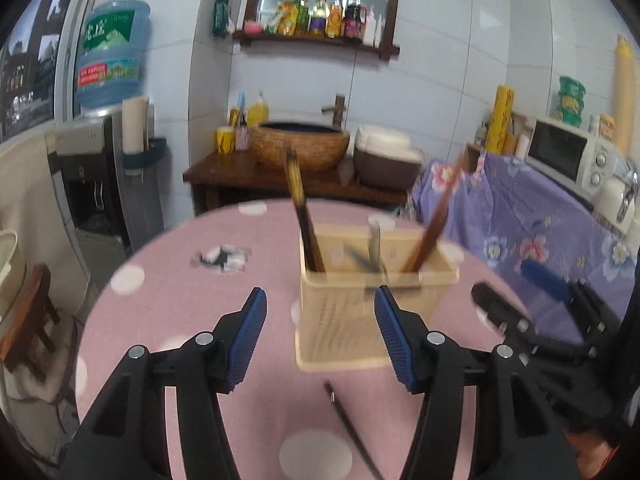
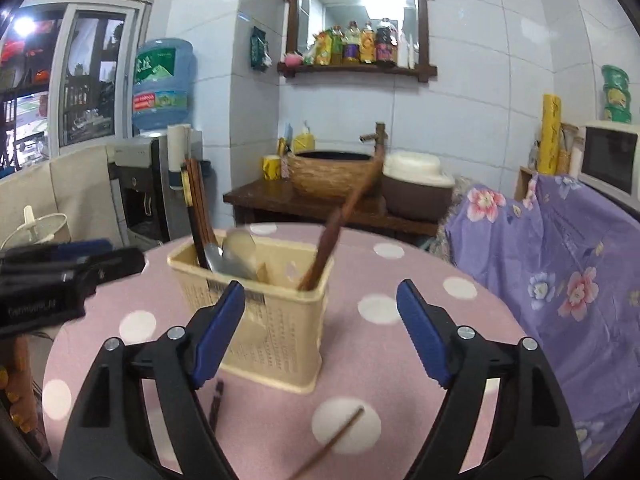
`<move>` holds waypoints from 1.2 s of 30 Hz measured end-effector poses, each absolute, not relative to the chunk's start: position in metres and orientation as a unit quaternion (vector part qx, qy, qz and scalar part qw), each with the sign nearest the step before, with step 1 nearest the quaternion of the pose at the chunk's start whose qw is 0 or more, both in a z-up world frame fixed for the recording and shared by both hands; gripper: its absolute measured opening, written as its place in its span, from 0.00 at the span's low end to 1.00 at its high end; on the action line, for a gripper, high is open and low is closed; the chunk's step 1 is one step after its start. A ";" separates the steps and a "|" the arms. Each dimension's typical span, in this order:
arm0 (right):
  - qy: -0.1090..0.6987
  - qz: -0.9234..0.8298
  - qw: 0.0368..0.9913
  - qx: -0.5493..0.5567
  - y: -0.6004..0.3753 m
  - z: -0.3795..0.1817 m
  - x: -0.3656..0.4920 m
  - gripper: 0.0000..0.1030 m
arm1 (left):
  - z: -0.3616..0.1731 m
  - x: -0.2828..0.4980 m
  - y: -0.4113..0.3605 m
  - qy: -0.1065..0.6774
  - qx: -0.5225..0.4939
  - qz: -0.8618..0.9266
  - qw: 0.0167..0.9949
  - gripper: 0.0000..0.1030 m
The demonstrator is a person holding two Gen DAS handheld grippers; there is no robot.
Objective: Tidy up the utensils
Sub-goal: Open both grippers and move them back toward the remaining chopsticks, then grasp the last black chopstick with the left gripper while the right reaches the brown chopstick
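Beige plastic holder (image 1: 376, 312) stood on the pink counter (image 1: 180, 300), chopsticks (image 1: 302, 216) inside; left claw (image 1: 320, 334) and right claw (image 2: 320, 334) gaped wide, both empty.

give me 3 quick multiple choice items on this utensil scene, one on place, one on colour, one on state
1. Where does the loose dark chopstick lie?
A. on the tablecloth in front of the holder
B. inside the sink
C. on the microwave

2. What colour is the utensil holder?
A. blue
B. beige
C. black

3. How does the left tool stand?
A. shut on a spoon
B. shut on the holder
C. open, holding nothing

Key: 1 A, it rests on the pink dotted tablecloth nearer the camera than the holder; 2 B, its walls are cream-beige; 3 C, the pads are apart with nothing between them.
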State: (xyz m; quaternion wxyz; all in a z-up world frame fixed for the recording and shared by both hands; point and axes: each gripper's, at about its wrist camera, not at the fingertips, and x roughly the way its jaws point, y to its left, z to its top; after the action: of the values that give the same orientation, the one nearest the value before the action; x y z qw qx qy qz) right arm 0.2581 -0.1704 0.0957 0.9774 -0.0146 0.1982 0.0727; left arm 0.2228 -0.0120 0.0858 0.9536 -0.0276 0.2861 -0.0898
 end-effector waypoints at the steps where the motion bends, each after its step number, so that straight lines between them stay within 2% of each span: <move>1: 0.211 0.067 0.975 -0.012 -0.175 0.089 0.252 0.76 | 0.074 0.220 -0.013 0.301 -0.026 -0.091 0.949 0.55; 8: 0.271 0.031 0.962 0.011 -0.200 0.043 0.224 0.76 | -0.003 0.199 -0.034 0.406 -0.030 -0.115 0.906 0.54; 14: 0.303 0.019 0.952 0.045 -0.218 0.016 0.208 0.76 | -0.023 0.190 -0.056 0.417 0.013 -0.103 0.903 0.51; 18: 0.312 0.019 0.948 0.053 -0.221 0.009 0.205 0.76 | -0.034 0.190 -0.058 0.436 0.006 -0.106 0.894 0.48; 26: 0.342 0.022 0.938 0.054 -0.215 0.001 0.208 0.77 | -0.041 0.184 -0.053 0.444 0.016 -0.105 0.890 0.21; 32: 0.392 0.040 0.918 0.041 -0.190 -0.019 0.208 0.78 | -0.039 0.180 -0.026 0.450 -0.012 -0.100 0.888 0.17; 36: 0.420 0.056 0.905 0.023 -0.160 -0.028 0.204 0.86 | -0.038 0.179 -0.014 0.447 -0.012 -0.085 0.890 0.17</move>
State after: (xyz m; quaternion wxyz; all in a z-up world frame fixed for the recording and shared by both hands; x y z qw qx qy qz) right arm 0.2042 -0.1601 -0.0276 0.9055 0.0235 0.4201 0.0557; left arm 0.1786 -0.0143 -0.0381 0.8902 -0.0119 0.4474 -0.0855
